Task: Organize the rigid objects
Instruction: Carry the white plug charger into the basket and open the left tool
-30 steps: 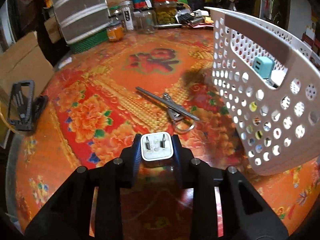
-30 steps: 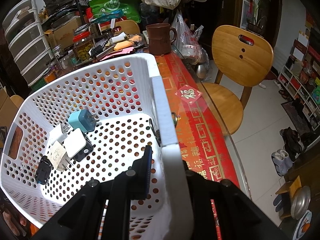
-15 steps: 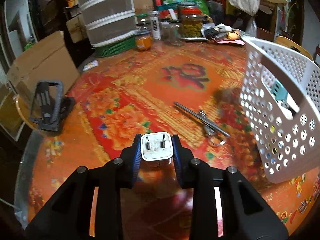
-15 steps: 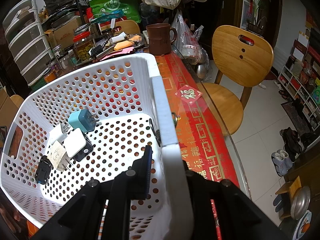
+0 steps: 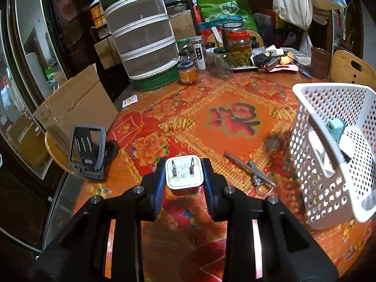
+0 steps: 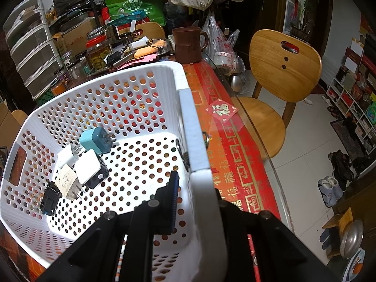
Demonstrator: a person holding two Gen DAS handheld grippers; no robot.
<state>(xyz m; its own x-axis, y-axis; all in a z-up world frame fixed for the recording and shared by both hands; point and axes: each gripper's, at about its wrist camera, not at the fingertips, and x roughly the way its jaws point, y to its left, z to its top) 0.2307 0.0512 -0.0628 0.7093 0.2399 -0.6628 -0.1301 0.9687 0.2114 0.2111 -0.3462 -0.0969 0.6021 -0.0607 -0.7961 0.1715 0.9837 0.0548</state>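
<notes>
My left gripper (image 5: 184, 176) is shut on a white plug adapter (image 5: 183, 172), prongs facing away, held above the red patterned table. To its right stands the white perforated basket (image 5: 329, 188), tilted. My right gripper (image 6: 195, 183) is shut on the basket's right wall (image 6: 195, 141). Inside the basket lie a teal charger (image 6: 97, 139), a white and black charger (image 6: 90, 169), other white adapters (image 6: 67, 181) and a small black part (image 6: 49, 198). A metal tool with a key ring (image 5: 251, 171) lies on the table between adapter and basket.
A black phone stand (image 5: 88, 152) sits at the table's left edge by a cardboard box (image 5: 75, 108). Jars (image 5: 239, 49), a stacked mesh container (image 5: 143, 33) and clutter line the far side. A brown mug (image 6: 188, 44) and a wooden chair (image 6: 279, 75) stand on the right.
My left gripper rose with the white adapter, so more of the table and far clutter show and the basket sits further right. The right gripper and basket stayed still.
</notes>
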